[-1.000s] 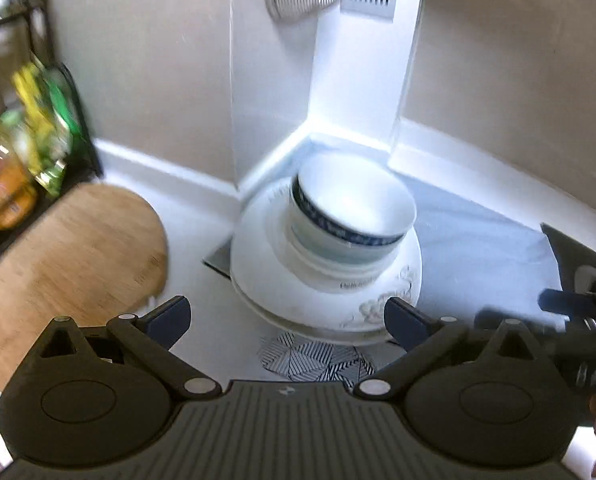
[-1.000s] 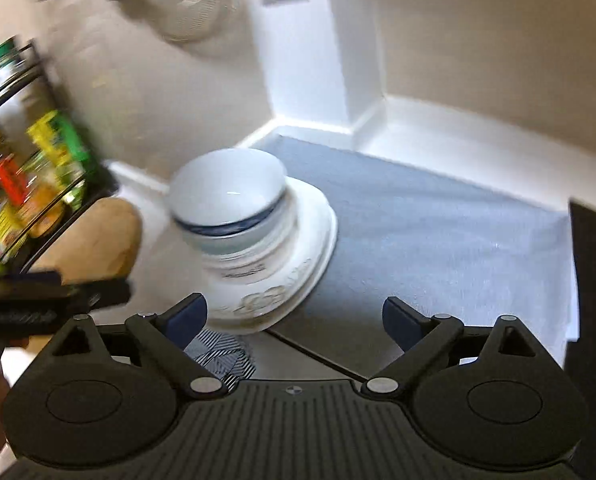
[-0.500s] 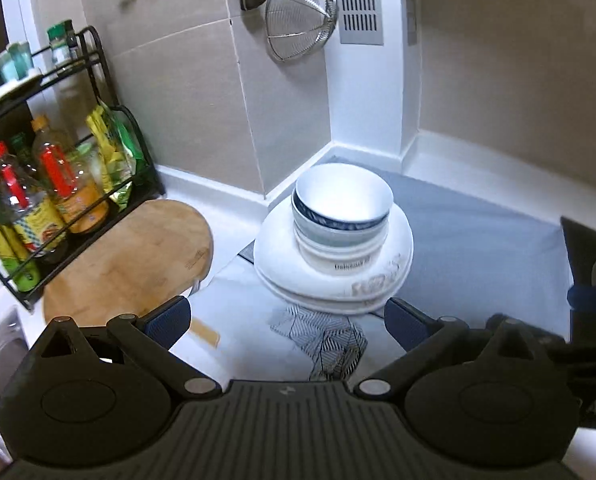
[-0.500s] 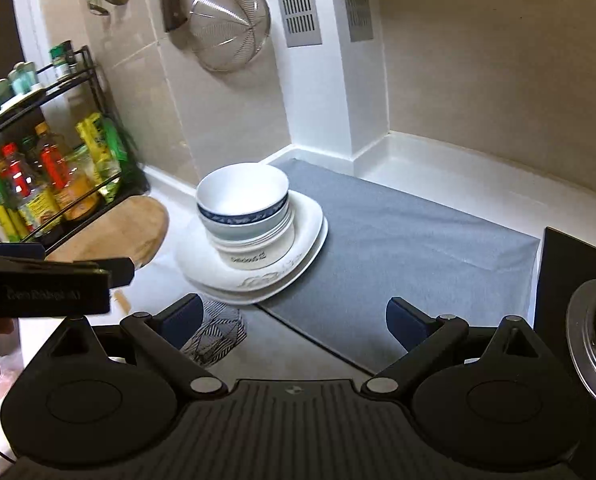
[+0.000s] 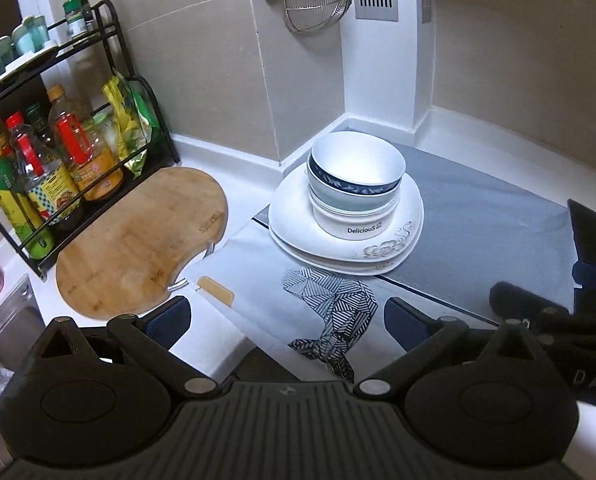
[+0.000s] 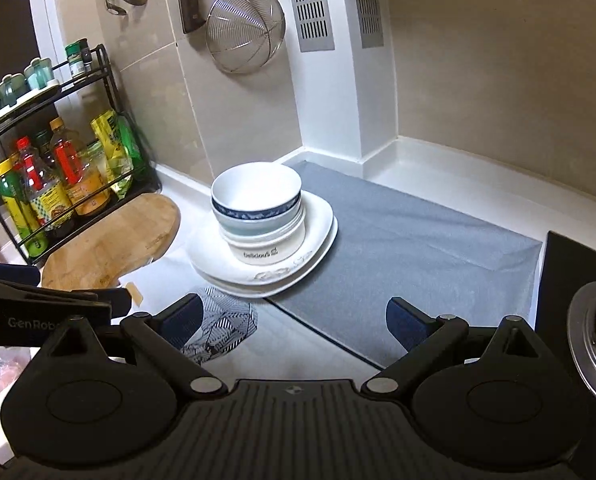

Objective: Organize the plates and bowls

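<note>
A stack of bowls (image 5: 354,184) with a blue-rimmed one on top and a white "Delicious" bowl at the bottom sits on stacked white plates (image 5: 298,216) in the counter corner. It also shows in the right wrist view, bowls (image 6: 257,208) on plates (image 6: 318,236). My left gripper (image 5: 287,320) is open and empty, well short of the stack. My right gripper (image 6: 293,318) is open and empty, also back from it.
A grey mat (image 6: 418,240) lies right of the plates. A white cloth with a black pattern (image 5: 330,312) lies in front. A round wooden board (image 5: 137,240) and a rack of bottles (image 5: 49,168) stand at left. A stove edge (image 6: 578,280) is at right.
Both grippers have drawn back and up from the stack, so it looks smaller and farther. The stack itself has not moved.
</note>
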Tool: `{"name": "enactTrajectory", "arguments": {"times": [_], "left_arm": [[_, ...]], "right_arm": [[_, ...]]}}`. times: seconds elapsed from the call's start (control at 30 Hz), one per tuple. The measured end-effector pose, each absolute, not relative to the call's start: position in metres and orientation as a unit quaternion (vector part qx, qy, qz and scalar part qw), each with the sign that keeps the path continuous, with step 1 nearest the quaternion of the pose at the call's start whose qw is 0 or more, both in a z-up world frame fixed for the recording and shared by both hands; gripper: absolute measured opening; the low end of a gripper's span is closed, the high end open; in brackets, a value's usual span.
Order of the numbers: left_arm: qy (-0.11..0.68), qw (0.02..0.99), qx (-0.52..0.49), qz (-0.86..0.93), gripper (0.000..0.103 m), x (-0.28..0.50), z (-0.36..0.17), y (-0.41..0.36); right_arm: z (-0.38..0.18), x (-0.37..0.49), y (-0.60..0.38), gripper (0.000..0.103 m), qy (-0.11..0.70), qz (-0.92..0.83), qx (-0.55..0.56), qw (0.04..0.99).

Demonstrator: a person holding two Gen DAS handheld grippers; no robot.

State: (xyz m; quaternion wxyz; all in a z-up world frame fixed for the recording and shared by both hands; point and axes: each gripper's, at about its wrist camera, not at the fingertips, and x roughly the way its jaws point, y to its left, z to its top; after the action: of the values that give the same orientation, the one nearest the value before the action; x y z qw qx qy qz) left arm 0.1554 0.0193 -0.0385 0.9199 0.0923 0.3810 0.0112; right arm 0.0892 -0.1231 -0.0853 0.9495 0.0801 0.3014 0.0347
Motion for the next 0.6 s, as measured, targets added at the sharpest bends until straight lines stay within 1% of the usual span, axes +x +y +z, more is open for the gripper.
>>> {"name": "enactTrajectory", "arguments": {"times": [0.17,0.6], "left_arm": [[0.402,0.909,0.109,-0.006,0.103,0.172,-0.041,0.031],[0.404,0.908,0.104,-0.021,0.103,0.203,-0.045,0.053]], "right_arm": [[-0.087,0.102,-0.112,0.098,0.307,0.019,0.087,0.948],[-0.091,0.127,-0.09,0.098,0.323,-0.008,0.077,0.943]]}}
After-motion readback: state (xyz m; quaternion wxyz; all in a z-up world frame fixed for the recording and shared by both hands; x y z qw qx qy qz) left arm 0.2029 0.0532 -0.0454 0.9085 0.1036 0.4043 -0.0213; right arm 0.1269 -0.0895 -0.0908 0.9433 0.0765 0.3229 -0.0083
